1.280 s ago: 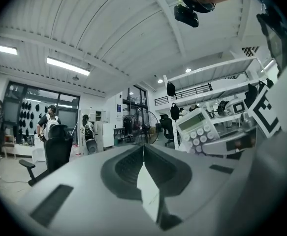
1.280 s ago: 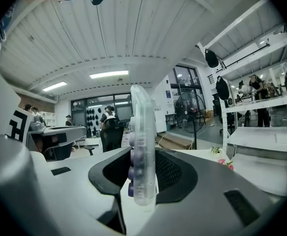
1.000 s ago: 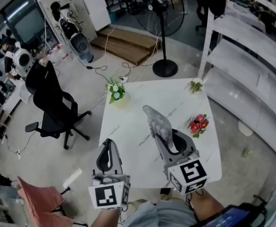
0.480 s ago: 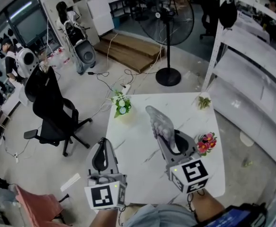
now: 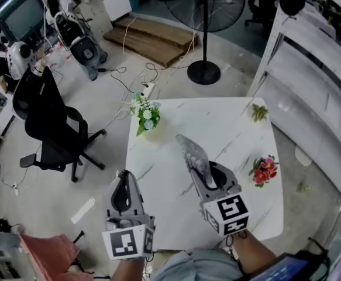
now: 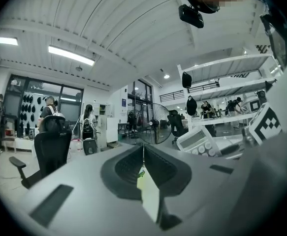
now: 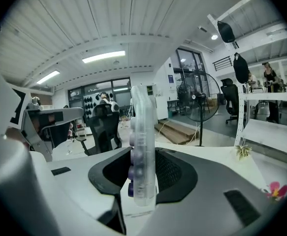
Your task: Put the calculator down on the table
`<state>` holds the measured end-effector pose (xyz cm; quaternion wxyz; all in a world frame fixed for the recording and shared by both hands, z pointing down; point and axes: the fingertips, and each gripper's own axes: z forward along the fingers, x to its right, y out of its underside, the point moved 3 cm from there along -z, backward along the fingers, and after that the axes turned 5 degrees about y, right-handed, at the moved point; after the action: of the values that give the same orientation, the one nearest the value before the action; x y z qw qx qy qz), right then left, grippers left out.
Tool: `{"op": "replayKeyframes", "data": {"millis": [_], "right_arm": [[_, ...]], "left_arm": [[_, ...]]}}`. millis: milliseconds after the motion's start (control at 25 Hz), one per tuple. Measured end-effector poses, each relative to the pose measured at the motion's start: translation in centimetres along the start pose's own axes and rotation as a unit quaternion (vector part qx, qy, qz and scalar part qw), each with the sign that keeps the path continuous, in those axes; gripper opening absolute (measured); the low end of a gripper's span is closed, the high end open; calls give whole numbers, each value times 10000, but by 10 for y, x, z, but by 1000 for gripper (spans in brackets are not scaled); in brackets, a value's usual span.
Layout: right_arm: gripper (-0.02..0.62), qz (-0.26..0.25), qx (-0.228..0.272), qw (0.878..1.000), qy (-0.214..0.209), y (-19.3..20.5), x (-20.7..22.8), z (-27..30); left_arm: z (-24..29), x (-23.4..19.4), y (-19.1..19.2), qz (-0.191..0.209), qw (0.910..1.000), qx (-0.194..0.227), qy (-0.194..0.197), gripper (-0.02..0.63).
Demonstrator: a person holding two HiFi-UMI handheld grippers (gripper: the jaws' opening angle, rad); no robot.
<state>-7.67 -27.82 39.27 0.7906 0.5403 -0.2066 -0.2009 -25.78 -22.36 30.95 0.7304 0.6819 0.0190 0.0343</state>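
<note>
One white marble table (image 5: 228, 130) is under me. I have two grippers. My right gripper (image 5: 212, 177) is clamped on the lower end of the one calculator (image 7: 142, 151), holding it edge-on and tilted up above the table middle, not touching the top. My left gripper (image 5: 125, 195) has its jaws pressed together on nothing, off the table's left edge. I judge the calculator light and stiff, with a smooth clear plastic shell that could slip, so pinching across its flat faces near one end suits. There are three small potted plants: white flowers (image 5: 145, 115), pink flowers (image 5: 264, 170) and a green sprig (image 5: 259, 112).
</note>
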Motion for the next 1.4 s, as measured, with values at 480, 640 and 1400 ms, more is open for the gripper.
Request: {"op": "replayKeyframes", "data": {"millis": [480,640,1400], "right_arm": [[147,345,-865,9956,140,70,-1,30],[147,449,-1162,9920,192,94,-3,34],[149,1081,-1883,9754,382,146,4,49]], "left_arm": [[19,-9,39,-114,9988,-406,229,12],[23,-11,55,-196,9975,-608,299,12],[48,-13,98,-522,9933,-865,567,12]]}}
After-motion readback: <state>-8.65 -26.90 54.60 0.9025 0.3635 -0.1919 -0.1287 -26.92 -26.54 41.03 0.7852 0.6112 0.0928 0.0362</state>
